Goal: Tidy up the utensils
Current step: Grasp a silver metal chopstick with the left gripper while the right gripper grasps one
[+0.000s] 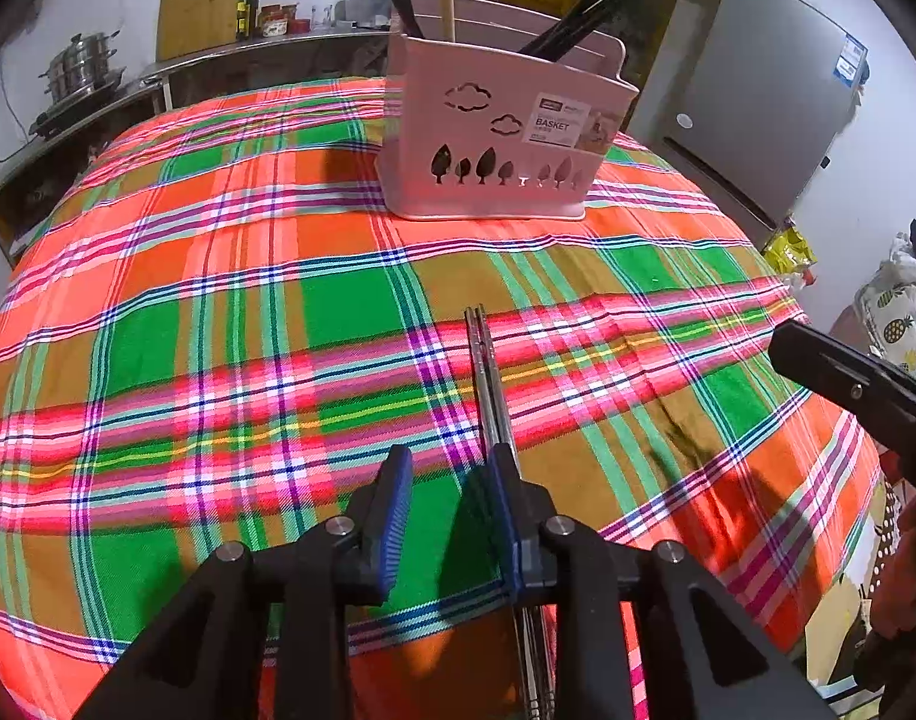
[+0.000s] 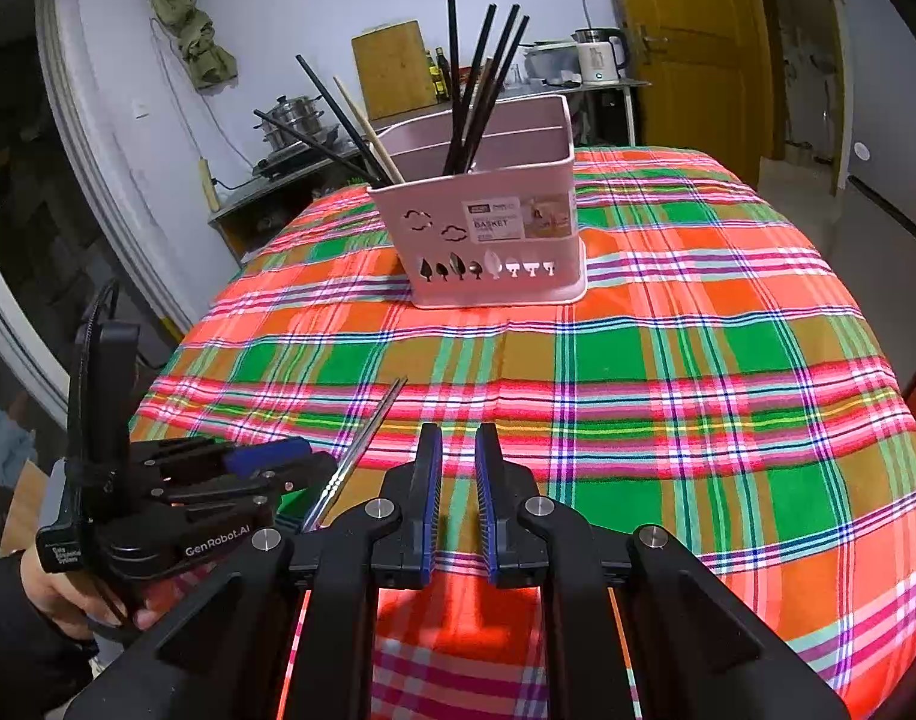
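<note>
Chopsticks, the pair of metal ones, lie on the plaid tablecloth right under your left gripper, running away from you toward the pink basket at the far side of the table; they are the only loose utensil the views show. Your left gripper's blue pads are spread, and in the left wrist view the pair runs along the right-hand pad rather than squarely between the two, so nothing is pinched yet. From the right wrist view the same pair angles out beside the left tool, and whether it touches that pad cannot be told. Your right gripper hangs above the cloth with its pads apart by a narrow gap and nothing between them. The basket already holds several dark chopsticks and a pale wooden one, standing and leaning in its compartments. So the step in hand looks like the pickup of this last pair, with the drop into the basket still to come. For the next move you would likely need to shift the left tool a little toward your right so both sticks sit between the pads, then close on them together; thin, smooth metal may slide or scissor apart if only one stick is caught.
</note>
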Motion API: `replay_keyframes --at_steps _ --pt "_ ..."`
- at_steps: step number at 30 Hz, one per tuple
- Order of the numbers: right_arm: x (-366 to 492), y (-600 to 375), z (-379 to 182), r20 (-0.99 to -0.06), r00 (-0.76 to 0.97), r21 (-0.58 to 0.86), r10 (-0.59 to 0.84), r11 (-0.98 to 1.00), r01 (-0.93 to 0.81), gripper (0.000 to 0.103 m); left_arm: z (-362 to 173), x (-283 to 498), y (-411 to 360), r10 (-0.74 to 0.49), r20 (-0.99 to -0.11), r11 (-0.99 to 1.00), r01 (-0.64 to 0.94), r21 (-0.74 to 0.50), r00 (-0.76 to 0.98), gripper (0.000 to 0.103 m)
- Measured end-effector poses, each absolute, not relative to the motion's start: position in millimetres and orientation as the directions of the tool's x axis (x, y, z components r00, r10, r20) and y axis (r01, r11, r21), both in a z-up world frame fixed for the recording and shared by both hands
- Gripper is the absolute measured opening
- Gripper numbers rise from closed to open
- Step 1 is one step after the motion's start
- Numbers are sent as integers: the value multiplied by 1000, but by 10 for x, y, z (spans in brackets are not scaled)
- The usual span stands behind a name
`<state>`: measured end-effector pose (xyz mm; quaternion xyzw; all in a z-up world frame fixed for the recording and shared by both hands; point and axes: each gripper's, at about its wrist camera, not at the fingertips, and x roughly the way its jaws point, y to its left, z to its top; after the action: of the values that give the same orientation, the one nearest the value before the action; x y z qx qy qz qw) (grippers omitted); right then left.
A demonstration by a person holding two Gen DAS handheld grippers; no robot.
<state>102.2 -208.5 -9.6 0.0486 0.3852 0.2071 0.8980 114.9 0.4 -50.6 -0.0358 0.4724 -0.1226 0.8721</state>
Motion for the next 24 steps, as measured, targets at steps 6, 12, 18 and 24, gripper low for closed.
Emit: replay_keyframes --at_steps 6,12,18,24 --pt "1047 -2115 -131 -675 613 255 411 909 -329 11 -495 1162 -13 -251 -819 967 179 -183 517 26" --pt "1059 -2119 -158 -677 609 262 414 908 -326 11 -515 1154 -42 -249 -817 967 182 -179 520 30" --pt "1061 -2124 -167 -677 608 267 415 908 -323 11 -525 1155 -57 -237 -817 971 165 -176 526 32" --pt "1056 -2129 -170 -675 608 269 417 907 -323 11 -527 1169 -32 -229 -818 973 143 -180 528 32"
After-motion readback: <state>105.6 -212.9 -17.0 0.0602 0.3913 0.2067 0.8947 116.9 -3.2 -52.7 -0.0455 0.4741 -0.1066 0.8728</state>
